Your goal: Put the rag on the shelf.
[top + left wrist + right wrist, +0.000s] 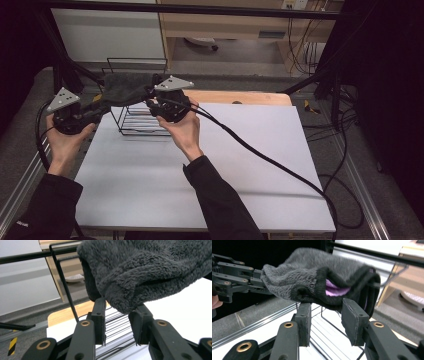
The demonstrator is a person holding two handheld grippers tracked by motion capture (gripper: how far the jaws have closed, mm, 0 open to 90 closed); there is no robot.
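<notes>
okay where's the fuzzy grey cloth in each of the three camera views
High view: grey cloth upper left, draped over the wire basket.
Left gripper view: cloth across the top, above the jaws.
Right gripper view: cloth upper centre, purple lining showing.
Shared landmark: the wire basket.

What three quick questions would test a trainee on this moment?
1. True or false: the cloth is white.
2. The right tongs are: A open, B shut on the cloth, C shut on the wire.
3. What wire thing stands on the table below the cloth?
Key: 1 false, it is grey. 2 A. 3 the rack.
</notes>
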